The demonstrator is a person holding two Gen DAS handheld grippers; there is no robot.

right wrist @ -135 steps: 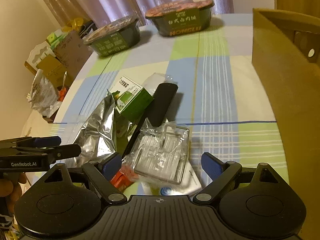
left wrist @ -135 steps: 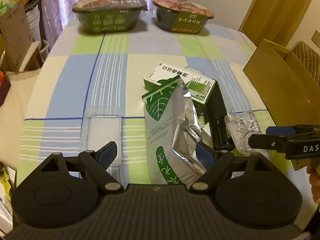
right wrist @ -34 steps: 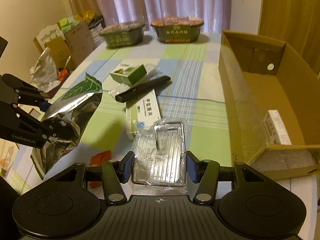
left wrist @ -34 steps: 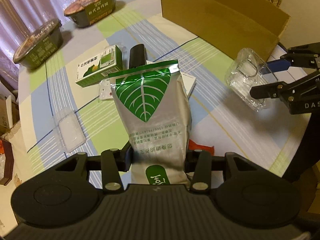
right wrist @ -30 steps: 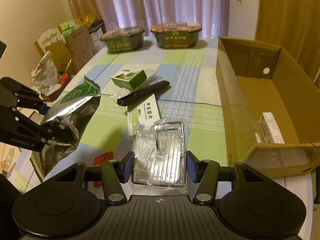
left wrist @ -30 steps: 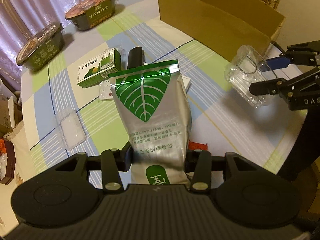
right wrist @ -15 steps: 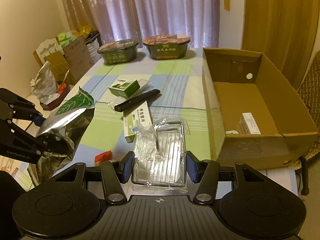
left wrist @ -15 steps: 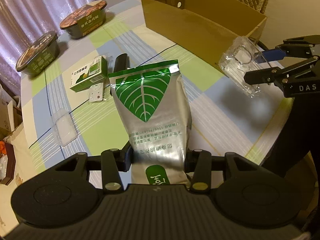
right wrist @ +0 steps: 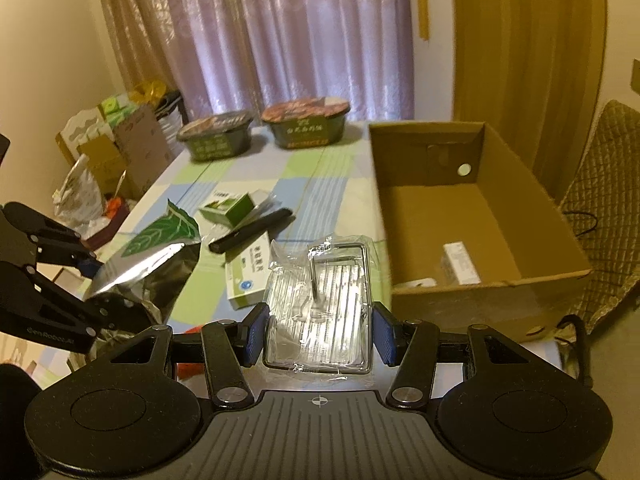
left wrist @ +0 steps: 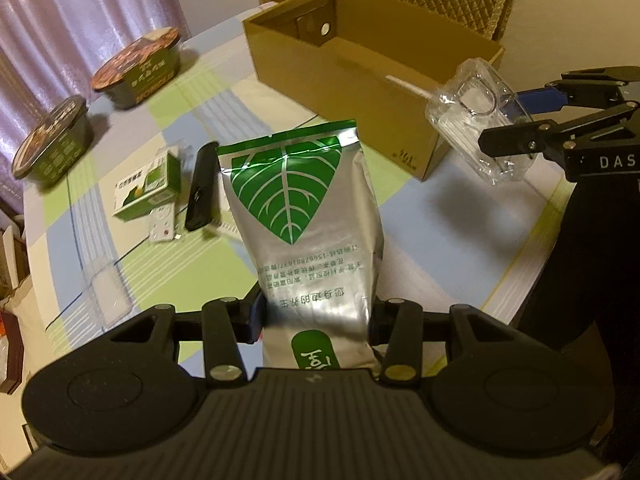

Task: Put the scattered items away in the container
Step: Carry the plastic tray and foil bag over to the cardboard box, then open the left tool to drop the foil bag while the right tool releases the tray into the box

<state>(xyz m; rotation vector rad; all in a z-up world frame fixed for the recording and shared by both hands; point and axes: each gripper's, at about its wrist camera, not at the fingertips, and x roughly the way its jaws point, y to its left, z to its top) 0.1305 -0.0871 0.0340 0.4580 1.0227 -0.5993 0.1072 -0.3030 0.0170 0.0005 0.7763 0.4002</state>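
My left gripper (left wrist: 314,318) is shut on a silver foil pouch with a green leaf print (left wrist: 304,216), held up above the table. My right gripper (right wrist: 319,332) is shut on a clear plastic packet with a metal hook inside (right wrist: 320,300), also lifted. The same clear plastic packet (left wrist: 476,116) hangs near the front corner of the open cardboard box (left wrist: 360,68). That cardboard box (right wrist: 472,208) stands at the right and holds a small white carton (right wrist: 460,264). On the checked tablecloth lie a green carton (left wrist: 146,186), a black remote-like bar (left wrist: 202,192) and a white-green medicine box (right wrist: 248,276).
Two instant noodle bowls (left wrist: 136,66) (left wrist: 50,144) stand at the table's far end by the curtain. A clear plastic tray (left wrist: 108,296) lies near the left edge. A small white remote (left wrist: 162,230) rests beside the green carton. A quilted chair (right wrist: 600,220) stands right of the box.
Both grippers have risen and pulled back with their loads, so the table and box look smaller and farther. The clear packet has moved closer to the box's front corner.
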